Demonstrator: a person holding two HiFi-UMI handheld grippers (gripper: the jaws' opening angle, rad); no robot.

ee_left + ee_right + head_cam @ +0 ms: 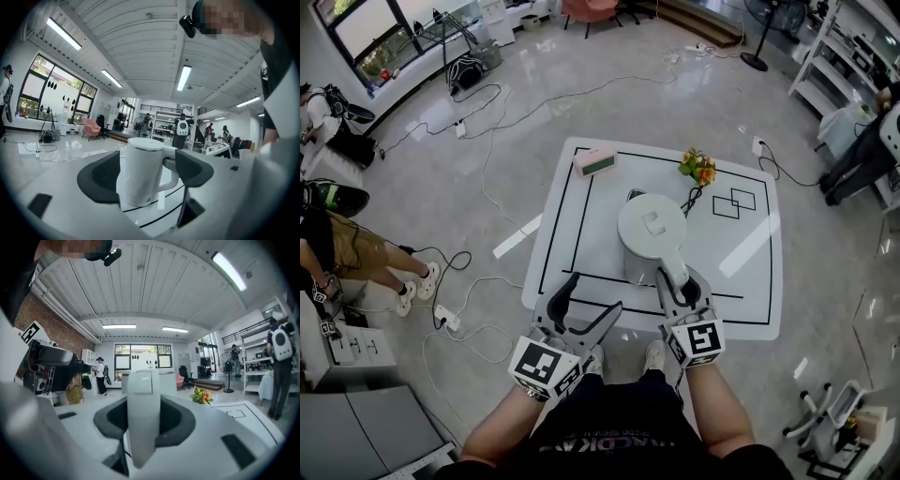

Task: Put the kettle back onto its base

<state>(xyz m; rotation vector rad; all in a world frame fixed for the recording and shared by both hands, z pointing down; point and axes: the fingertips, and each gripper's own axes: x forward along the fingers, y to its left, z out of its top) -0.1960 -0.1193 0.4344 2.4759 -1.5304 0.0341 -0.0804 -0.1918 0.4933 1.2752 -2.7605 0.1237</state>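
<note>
One white kettle (652,230) stands upright near the middle of the white table (741,281), inside its black outline. Two grippers face it. The right gripper (677,279) has its jaws clamped on the single handle (143,418), while the left gripper (592,298) is held beside it with its jaws wide apart and nothing between them. At the far edge are one pink box (594,161) and one bunch of flowers (697,167).
</note>
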